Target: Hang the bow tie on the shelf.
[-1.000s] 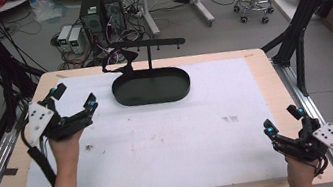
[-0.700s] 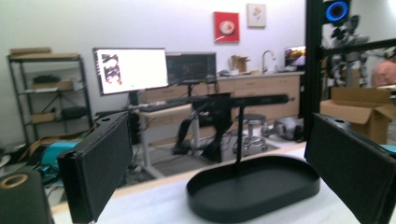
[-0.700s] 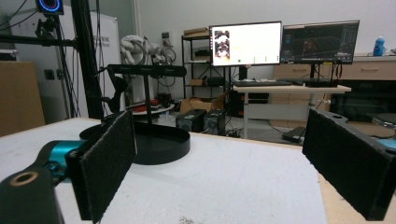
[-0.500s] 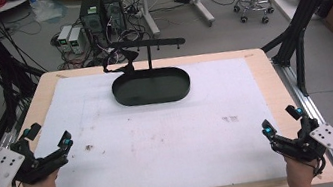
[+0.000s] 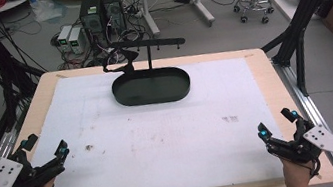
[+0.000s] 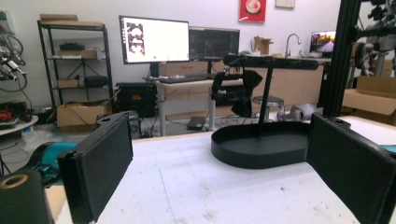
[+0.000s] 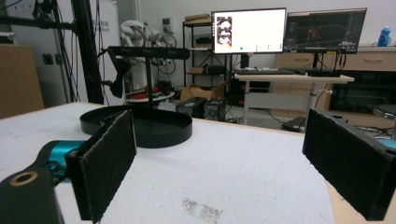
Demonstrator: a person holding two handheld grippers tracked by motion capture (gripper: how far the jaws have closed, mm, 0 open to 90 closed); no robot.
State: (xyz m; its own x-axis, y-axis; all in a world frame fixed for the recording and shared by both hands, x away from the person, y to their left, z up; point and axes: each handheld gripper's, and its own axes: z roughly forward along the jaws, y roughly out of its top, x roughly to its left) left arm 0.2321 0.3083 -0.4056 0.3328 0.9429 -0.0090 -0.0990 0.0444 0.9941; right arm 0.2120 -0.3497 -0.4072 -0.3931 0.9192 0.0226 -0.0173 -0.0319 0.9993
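Now pulled back to bench (image 5: 261, 63) corner, left hand-held gripper (image 5: 45, 149) wide open, empty; right hand-held gripper (image 5: 276, 124) likewise. Best approach tray (image 5: 151, 87) slowly, level.

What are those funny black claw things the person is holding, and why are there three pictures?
Those are grabbers, a bit like big tweezers. A person holds one in each hand: the left gripper and the right gripper. Both are open and hold nothing.

One picture comes from a camera high above the table, looking down. The other two come from little cameras riding on the grabbers, so you see each one's two black jaws poking up from the bottom.

A white sheet covers the table. At the far side stands a black oval tray with a thin post and a bar across the top, and something dark hangs from that bar. I can't tell what it is.
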